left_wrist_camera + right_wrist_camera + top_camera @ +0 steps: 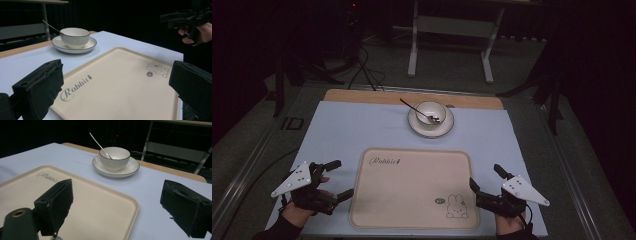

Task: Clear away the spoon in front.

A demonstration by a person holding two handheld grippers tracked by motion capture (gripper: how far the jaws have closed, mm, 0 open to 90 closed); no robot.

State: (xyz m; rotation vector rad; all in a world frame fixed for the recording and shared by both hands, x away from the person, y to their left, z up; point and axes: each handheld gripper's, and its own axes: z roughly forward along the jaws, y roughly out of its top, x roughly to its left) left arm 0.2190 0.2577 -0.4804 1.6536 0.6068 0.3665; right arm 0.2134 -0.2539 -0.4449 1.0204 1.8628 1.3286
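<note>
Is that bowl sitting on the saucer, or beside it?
Touching: in the left gripper view the bowl stands in the middle of the saucer.

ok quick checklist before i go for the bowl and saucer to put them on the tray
1. Left gripper open: ok, jaws spread and holding nothing.
2. Right gripper open: ok, jaws spread and holding nothing.
3. Tray free to receive: ok, nothing lies on it, flat on the blue cloth.
4. Bowl seated on the saucer: ok, upright and centred.
5. Spoon secure: not ok, it leans loose over the bowl's rim and could tip out.
6. Bowl contents: cannot tell.
</note>
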